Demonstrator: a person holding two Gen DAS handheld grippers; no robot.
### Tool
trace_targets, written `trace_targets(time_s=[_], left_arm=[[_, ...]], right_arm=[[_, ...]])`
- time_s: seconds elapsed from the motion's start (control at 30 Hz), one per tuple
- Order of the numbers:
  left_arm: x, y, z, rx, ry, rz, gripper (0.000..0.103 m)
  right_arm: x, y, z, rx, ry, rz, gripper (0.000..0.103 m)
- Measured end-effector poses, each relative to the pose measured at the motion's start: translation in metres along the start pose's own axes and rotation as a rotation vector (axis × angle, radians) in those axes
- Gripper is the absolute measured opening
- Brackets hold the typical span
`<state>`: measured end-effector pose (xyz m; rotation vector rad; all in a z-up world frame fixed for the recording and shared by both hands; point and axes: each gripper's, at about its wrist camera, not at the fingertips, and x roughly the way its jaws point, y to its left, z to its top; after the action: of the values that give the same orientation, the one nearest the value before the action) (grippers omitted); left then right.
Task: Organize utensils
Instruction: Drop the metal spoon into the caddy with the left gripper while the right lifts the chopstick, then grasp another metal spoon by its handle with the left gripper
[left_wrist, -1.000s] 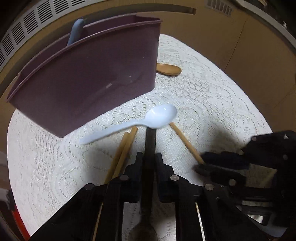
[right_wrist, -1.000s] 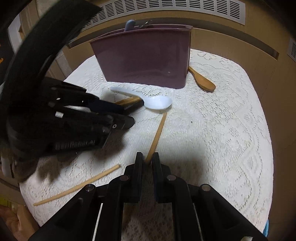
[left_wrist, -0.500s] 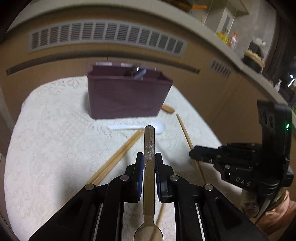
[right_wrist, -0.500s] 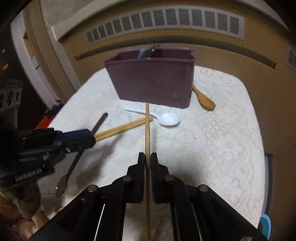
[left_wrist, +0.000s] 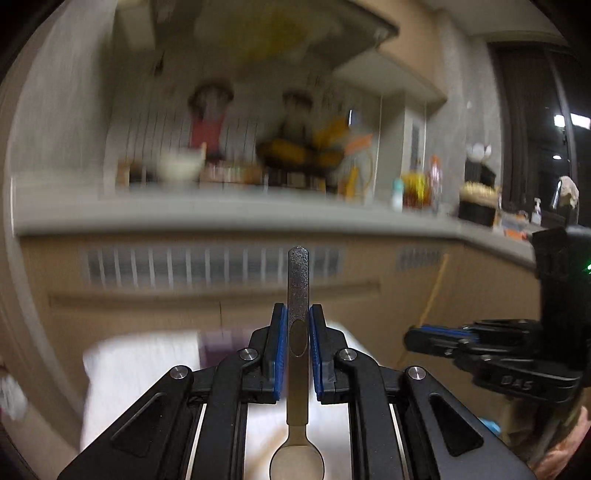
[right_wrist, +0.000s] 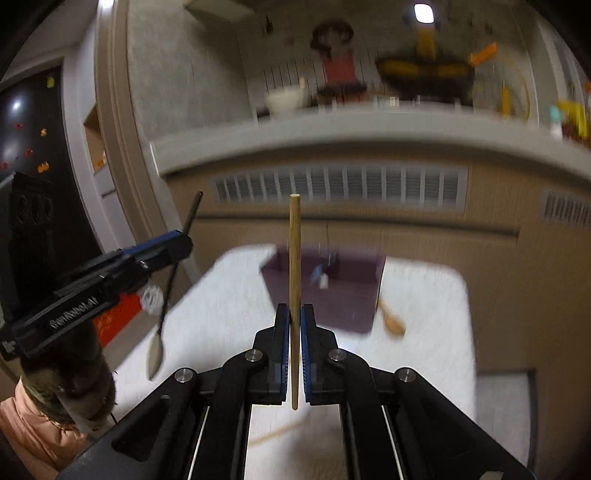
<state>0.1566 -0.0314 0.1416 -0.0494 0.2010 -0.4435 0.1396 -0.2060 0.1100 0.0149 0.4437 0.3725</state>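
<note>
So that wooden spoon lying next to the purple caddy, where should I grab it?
Probably by the handle. The wooden spoon lies flat on the lace cloth at the caddy's right, bowl toward the camera, handle toward the caddy. Come from above, fingers straddling the thin handle. Motion blur hides finer detail.

A: Kitchen looks dim. Grey countertop (left_wrist: 229, 214) runs wall to wall, tan cabinet front (right_wrist: 424, 258) below with a slatted vent (right_wrist: 340, 184).

B: Yeah, blurry clutter on top, a pale bowl (right_wrist: 284, 99), bottles (left_wrist: 421, 188), dark window (left_wrist: 535, 122) off right.
</note>
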Motion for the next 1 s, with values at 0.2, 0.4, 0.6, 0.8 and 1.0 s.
trace_targets(time_s=[0.2, 0.4, 0.6, 0.8, 1.0], left_arm=[[0.040, 0.020, 0.068, -0.006, -0.193, 0.004, 0.012], [0.110, 0.053, 0.081, -0.023, -0.167, 0.030, 0.012], [0.156, 0.087, 0.045, -0.090, -0.056, 0.050, 0.012], [0.166, 0.106, -0.002, -0.110, 0.073, 0.045, 0.012], [0.155, 0.108, -0.053, -0.137, 0.232, -0.009, 0.013]], right_arm=[[-0.015, 0.000, 0.092, -0.067, -0.214, -0.043, 0.006], [0.033, -0.021, 0.122, -0.065, -0.211, -0.054, 0.006], [0.103, -0.056, 0.096, -0.002, -0.082, -0.055, 0.006], [0.151, -0.069, 0.071, 0.033, 0.032, -0.051, 0.006], [0.140, -0.062, 0.069, 0.029, 0.019, -0.038, 0.006]])
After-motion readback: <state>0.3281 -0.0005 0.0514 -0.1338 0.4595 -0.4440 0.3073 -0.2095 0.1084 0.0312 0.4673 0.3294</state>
